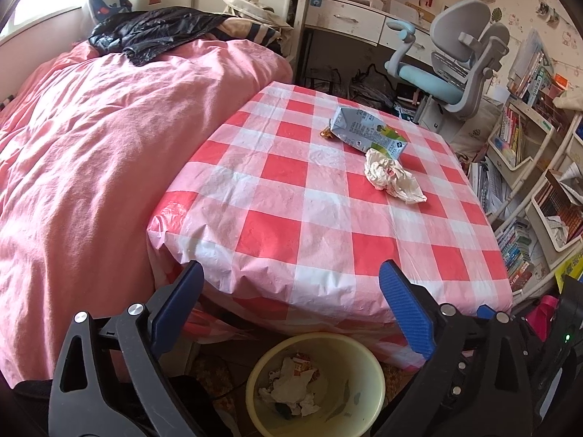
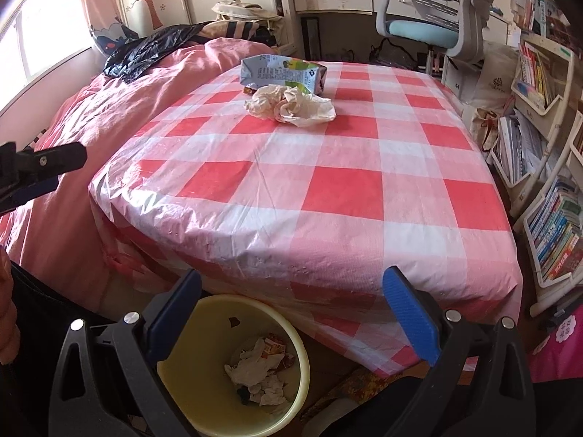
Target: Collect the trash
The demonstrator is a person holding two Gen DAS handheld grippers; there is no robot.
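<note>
Both claws, left claw [image 1: 288, 313] and right claw [image 2: 291, 313], spread and empty above the waste bin [image 1: 371, 371]; crumpled paper [image 1: 393, 178] and flattened carton [image 1: 368, 133] at one o'clock on the desk [image 1: 255, 196], liable to slip or scatter from a shallow pinch.

Bin [image 1: 364, 360] rim cut off (bottom edge)

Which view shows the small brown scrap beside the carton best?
The left wrist view: the brown scrap lies in the open at the carton's left edge. In the right wrist view the crumpled paper hides nearly all of it.
</note>
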